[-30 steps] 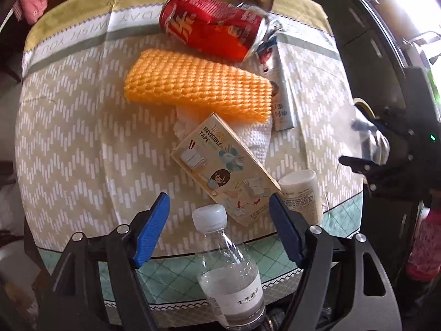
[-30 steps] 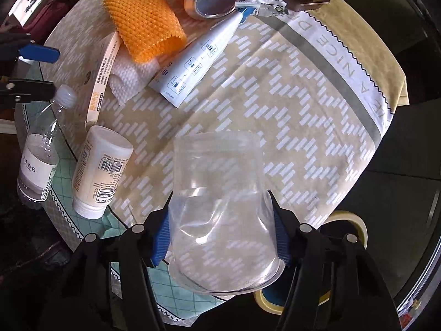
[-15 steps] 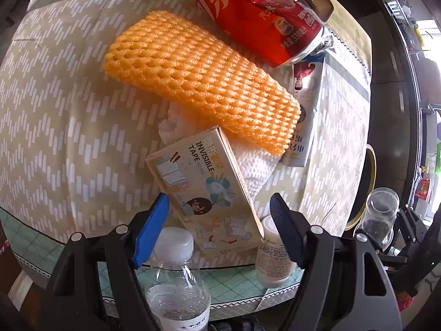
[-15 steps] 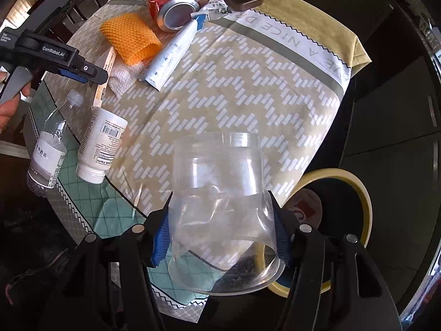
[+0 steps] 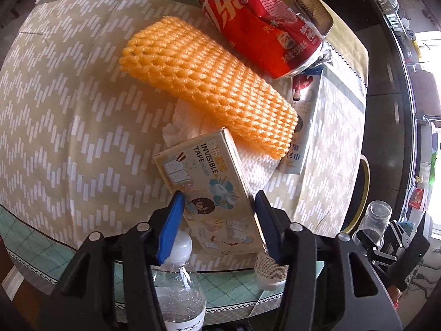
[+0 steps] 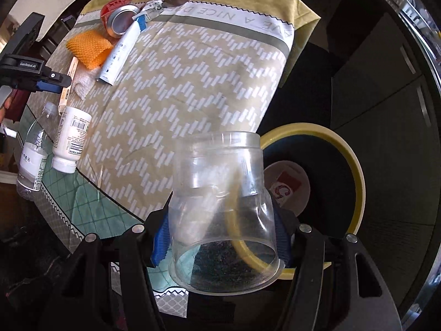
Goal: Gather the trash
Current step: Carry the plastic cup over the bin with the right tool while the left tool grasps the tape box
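Your right gripper [image 6: 220, 237] is clamped on a clear plastic jar [image 6: 220, 209], walls visibly squeezed in at the pads. It hangs off the table edge, just above the yellow-rimmed bin [image 6: 355, 171] on the floor, which already has a red-and-white lid or disc in it. The bin's inside shows only in the right wrist view — the left wrist view catches just a sliver of rim.

Your left gripper [image 5: 217, 220] has its jaws part open around the near end of the invisible-tape box [image 5: 212, 193]. The right pad looks to be at the box edge; I can't tell whether the left touches.

The left view alone gives the pile detail: the box leans on a white paper towel [image 5: 253, 165], an orange foam fruit net [image 5: 209, 85] lies over that, with a dented red soda can [image 5: 259, 22] beyond it and a flattened white tube [image 5: 303, 127] alongside. A water bottle [image 5: 179, 284] and a white pill bottle [image 5: 270, 270] sit at the near table edge — the right view shows them lying side by side on the patterned tablecloth [image 6: 193, 77].
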`<action>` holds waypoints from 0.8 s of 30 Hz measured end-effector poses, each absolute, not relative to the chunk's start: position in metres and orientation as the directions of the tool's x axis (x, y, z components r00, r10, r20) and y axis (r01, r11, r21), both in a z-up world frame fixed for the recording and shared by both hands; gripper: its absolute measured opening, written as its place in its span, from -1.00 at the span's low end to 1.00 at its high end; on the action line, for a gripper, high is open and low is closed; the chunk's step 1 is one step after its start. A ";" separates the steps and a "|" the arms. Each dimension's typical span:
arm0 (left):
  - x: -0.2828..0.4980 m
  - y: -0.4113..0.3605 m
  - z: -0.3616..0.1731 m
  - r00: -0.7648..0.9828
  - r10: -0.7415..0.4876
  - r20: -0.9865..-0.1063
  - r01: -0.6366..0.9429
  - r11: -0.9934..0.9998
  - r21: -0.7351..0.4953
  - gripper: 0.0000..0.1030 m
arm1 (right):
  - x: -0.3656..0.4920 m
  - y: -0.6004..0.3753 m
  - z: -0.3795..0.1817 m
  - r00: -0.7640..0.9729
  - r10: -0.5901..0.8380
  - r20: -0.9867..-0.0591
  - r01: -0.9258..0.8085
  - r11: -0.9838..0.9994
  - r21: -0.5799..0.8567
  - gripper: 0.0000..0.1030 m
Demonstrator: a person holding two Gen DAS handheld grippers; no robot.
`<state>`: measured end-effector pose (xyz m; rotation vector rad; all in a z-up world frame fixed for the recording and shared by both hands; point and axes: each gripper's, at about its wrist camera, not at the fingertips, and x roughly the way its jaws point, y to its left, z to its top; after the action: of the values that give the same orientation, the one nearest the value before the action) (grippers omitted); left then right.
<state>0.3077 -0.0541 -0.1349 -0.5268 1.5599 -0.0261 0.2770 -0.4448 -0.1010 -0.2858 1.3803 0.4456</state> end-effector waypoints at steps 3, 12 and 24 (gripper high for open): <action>0.304 -0.042 -0.128 0.043 -0.375 -0.926 -0.307 0.877 -0.370 -0.37 | 0.279 -0.455 -0.108 0.127 0.139 -0.982 -0.436 0.897 0.071 0.17; 0.291 -0.030 -0.149 -0.032 -0.297 -0.954 -0.425 0.868 -0.256 0.70 | 0.279 -0.469 -0.122 0.109 0.147 -0.983 -0.409 0.908 0.090 0.17; 0.307 -0.065 -0.147 0.004 -0.306 -0.952 -0.332 0.898 -0.290 0.12 | 0.289 -0.484 -0.134 0.121 0.125 -0.985 -0.362 0.929 0.073 0.17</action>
<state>0.3073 -0.0647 -0.1472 -0.5086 1.5899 0.0215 0.2891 -0.4837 -0.1337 -0.2021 1.4079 0.3585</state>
